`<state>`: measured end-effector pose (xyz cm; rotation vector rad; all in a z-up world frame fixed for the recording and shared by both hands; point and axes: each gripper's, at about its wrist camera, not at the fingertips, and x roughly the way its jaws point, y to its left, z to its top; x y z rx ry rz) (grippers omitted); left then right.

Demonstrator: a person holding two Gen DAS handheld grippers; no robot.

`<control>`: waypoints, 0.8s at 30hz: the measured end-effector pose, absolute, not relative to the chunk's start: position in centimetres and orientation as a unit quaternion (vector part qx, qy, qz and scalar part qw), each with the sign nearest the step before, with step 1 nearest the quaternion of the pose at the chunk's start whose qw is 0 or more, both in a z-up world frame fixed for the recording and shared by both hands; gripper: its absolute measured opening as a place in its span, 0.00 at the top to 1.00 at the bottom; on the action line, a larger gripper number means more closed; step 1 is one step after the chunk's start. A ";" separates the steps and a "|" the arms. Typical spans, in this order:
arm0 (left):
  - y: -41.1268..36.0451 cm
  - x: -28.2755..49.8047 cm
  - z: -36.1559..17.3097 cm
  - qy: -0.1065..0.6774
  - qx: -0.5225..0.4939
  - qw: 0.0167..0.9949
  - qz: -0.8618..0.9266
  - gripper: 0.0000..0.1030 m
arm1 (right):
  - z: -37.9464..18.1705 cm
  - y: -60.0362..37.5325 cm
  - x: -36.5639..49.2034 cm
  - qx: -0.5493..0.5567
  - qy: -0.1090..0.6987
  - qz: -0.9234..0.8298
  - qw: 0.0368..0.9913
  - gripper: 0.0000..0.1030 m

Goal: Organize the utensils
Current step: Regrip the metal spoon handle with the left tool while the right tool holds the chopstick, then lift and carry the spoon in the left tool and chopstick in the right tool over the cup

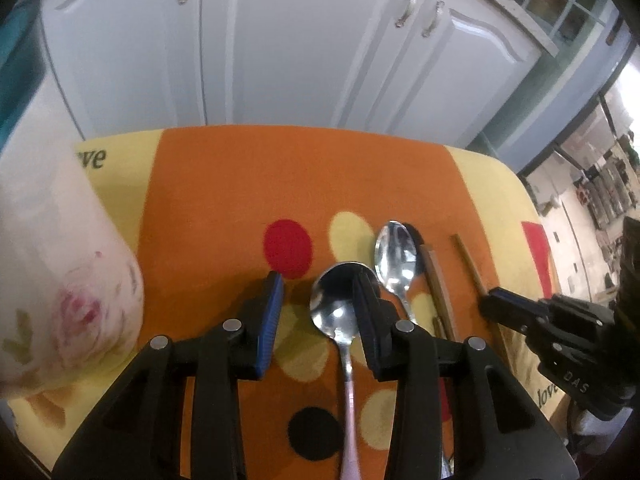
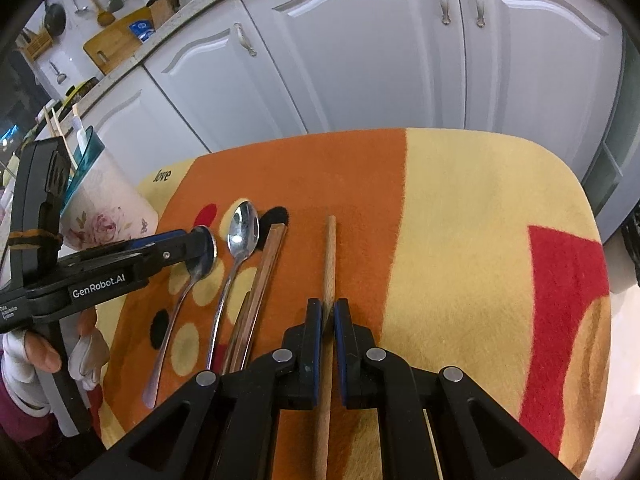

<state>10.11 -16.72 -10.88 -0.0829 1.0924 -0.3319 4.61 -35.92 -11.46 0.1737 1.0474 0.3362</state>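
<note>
**Right claw clamped on a chopstick, left claw apart over a spoon**

Nearest to you, your right gripper is pinched together on a light wooden chopstick, which runs between the pads and lies along the cloth, pointing away from you. Your left gripper has its jaws apart, nothing clamped; its right-hand pad sits over the bowl of the near spoon, whose pale handle runs back toward you between the fingers. From the right wrist view this same gripper reaches in from the left with a gloved hand behind it.

Just beyond, the utensils lie side by side on the orange stripe of the cloth: the near spoon, then a second spoon beside it, then a darker pair of chopsticks, then the light chopstick you hold (each well within the cloth's edge, roughly parallel).

Further left stands a floral cup with a teal rim, holding a few upright sticks. Behind everything are white cabinet doors, and a countertop with a cutting board on it.
</note>
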 end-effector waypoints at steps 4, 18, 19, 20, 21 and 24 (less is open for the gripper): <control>-17.3 9.8 -10.8 0.519 -0.024 0.836 -0.175 0.82 | -11.6 -35.6 5.4 0.079 0.502 0.163 0.846 0.94; -16.3 8.0 -8.6 0.512 -0.031 0.836 -0.197 0.98 | -9.8 -34.7 6.0 0.070 0.486 0.173 0.854 0.95; -16.2 7.9 -8.4 0.510 -0.031 0.836 -0.197 0.98 | -9.2 -34.8 5.5 0.074 0.480 0.177 0.856 0.95; -16.0 7.6 -8.2 0.510 -0.034 0.837 -0.198 0.98 | -8.5 -34.9 5.0 0.076 0.472 0.180 0.859 0.95; -16.0 7.4 -8.1 0.509 -0.037 0.837 -0.199 0.98 | -8.0 -35.0 4.6 0.077 0.468 0.182 0.862 0.95; -15.6 6.5 -7.3 0.502 -0.040 0.839 -0.205 0.98 | -6.3 -35.3 3.3 0.085 0.450 0.189 0.869 0.95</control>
